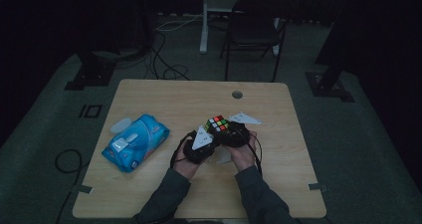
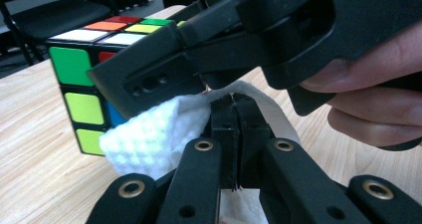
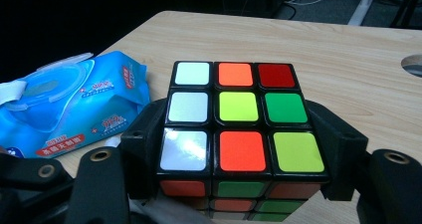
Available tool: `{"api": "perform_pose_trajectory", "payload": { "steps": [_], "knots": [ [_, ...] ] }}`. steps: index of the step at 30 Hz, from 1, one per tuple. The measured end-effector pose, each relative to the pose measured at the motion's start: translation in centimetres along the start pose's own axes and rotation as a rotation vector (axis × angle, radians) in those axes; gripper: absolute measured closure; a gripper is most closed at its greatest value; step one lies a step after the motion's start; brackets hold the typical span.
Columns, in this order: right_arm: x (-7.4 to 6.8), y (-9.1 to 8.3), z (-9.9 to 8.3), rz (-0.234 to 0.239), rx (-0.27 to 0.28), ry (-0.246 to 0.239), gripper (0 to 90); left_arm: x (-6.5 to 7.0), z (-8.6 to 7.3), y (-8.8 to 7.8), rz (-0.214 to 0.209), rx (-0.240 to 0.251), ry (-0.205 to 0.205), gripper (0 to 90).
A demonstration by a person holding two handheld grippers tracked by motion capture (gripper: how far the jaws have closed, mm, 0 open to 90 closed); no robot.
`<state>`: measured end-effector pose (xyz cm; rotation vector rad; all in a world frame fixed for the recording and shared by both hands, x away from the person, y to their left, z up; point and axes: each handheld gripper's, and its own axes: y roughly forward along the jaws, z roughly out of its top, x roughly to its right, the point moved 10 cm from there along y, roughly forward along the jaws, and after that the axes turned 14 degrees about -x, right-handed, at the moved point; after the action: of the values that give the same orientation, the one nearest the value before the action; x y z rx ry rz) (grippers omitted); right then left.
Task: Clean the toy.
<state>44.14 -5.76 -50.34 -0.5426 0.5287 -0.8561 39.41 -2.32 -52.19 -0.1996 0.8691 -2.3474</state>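
Where the two hands meet near the middle of the table, the right gripper has its jaws clamped on opposite sides of a puzzle cube, whose top face shows white, orange, red, yellow-green and green stickers. Just beside the cube, on the person's left, the left gripper has its jaws pressed together on a fold of white wipe; the cloth bulges out to the side of the jaws and lies close against the cube's lower edge, though whether it touches the cube I cannot tell. From the left gripper view, the right gripper's black jaw runs across the cube's side, with the fingers of the right hand wrapped on its handle.

Left of the cube, well apart from it, a blue pack of wet wipes lies flat with its lid flap open. Bare wood stretches between the cube and the pack, and more lies beyond the cube toward the far edge, where a round cable hole is set. On the right of the cube the tabletop is free up to its edge.

Beyond the table the room is dark: a black folding chair stands behind the cube's side of the table, and cables trail over grey carpet.
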Motion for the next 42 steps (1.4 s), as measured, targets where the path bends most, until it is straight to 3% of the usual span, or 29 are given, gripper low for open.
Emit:
{"api": "perform_pose_trajectory", "payload": {
  "steps": [15,28,42],
  "knots": [
    [-0.6,-0.2,0.2,0.050,0.014,0.012,33.9,0.1,-0.4,1.4,-0.007,-0.009,-0.013,88.3],
    [-0.8,-0.3,0.4,0.068,0.020,0.022,33.9,0.1,0.6,0.6,0.024,0.022,-0.010,88.4],
    [-0.7,-0.2,0.2,0.075,0.010,0.037,33.9,0.3,1.3,0.1,0.026,0.054,-0.003,88.4]
  ]
}}
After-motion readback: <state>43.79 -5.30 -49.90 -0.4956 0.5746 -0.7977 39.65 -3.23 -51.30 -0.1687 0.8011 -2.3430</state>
